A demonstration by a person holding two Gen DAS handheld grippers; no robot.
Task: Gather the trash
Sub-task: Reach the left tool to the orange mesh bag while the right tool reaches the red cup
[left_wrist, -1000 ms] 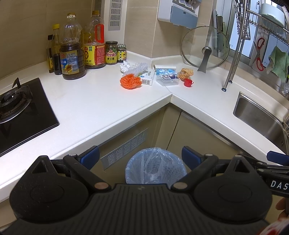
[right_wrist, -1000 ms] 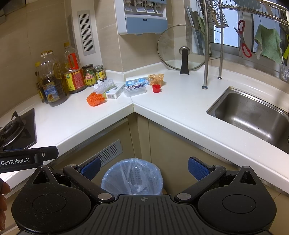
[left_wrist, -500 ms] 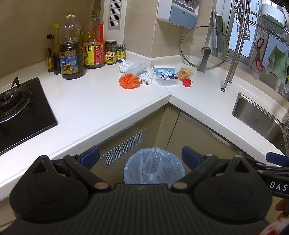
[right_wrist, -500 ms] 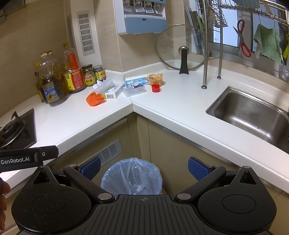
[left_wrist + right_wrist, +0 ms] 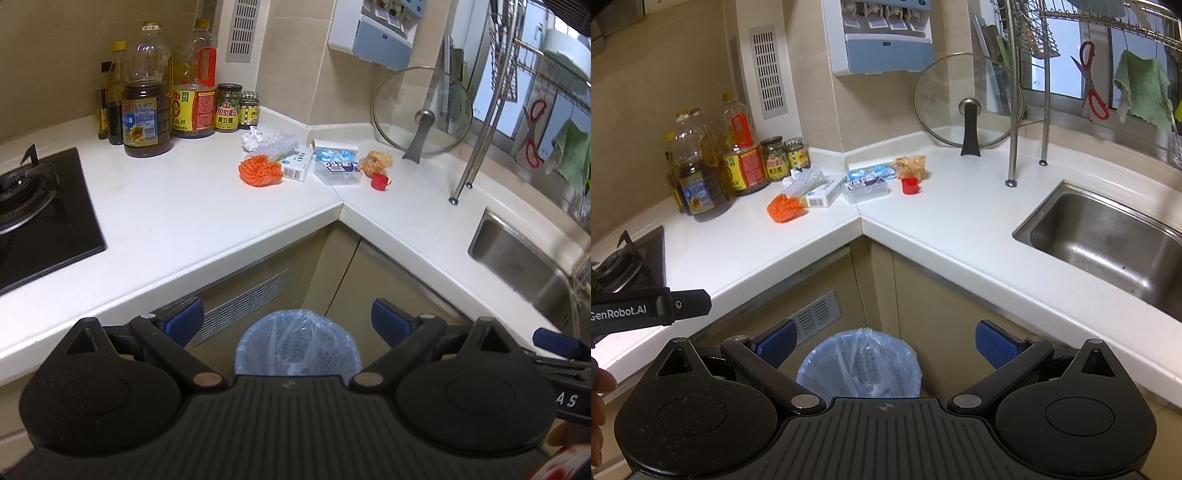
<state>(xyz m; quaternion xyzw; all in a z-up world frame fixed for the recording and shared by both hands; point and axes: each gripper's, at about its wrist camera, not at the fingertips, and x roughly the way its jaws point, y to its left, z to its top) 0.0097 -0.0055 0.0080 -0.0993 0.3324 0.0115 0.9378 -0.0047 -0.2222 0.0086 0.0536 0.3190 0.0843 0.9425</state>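
Note:
Trash lies in the counter corner: an orange mesh ball (image 5: 259, 171) (image 5: 783, 208), a crumpled white paper (image 5: 252, 138), clear bubble wrap (image 5: 279, 144) (image 5: 805, 179), a small white box (image 5: 296, 167) (image 5: 823, 194), a clear plastic case (image 5: 338, 171) (image 5: 865, 188), a red cap (image 5: 380, 181) (image 5: 911, 185) and a tan wrapper (image 5: 376, 161) (image 5: 910, 165). A bin with a blue bag (image 5: 297, 345) (image 5: 859, 363) stands on the floor below. My left gripper (image 5: 287, 319) and right gripper (image 5: 885, 341) hang open over the bin, both holding nothing, well short of the trash.
Oil bottles and jars (image 5: 147, 107) line the back left wall. A gas hob (image 5: 33, 206) is at left, a steel sink (image 5: 1108, 236) at right. A glass lid (image 5: 967, 101) and a dish rack leg (image 5: 1012, 147) stand behind the trash.
Both views have drifted only slightly; the bin sits a touch lower and further left in each. The grippers stay open.

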